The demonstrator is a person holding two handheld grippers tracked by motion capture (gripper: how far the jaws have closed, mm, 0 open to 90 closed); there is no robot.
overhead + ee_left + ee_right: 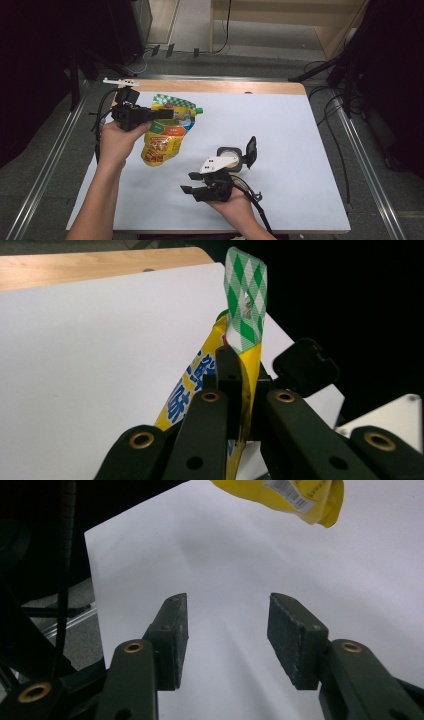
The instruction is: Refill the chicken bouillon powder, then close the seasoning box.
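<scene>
Holding the yellow pouch [165, 132] near the table's [280, 130] far left corner, the left gripper [162, 114] has the first step done: its jaws are pressed tight on the pouch's upper part, just below the green-checked top strip [245, 300], as the left gripper view shows. In the high view the pouch hangs slanted, its green cap [199, 110] pointing toward the table's middle and its lower end close to, perhaps resting on, the white surface; the angle leaves that unclear. What is left seems to be the work on the pouch itself, likely at the cap, which is not yet touched. The right gripper [192, 183] waits near the front edge, well apart from the pouch, jaws spread about halfway with only bare table between its pads [295, 640]. A small round container [230, 156] stands just behind it.
</scene>
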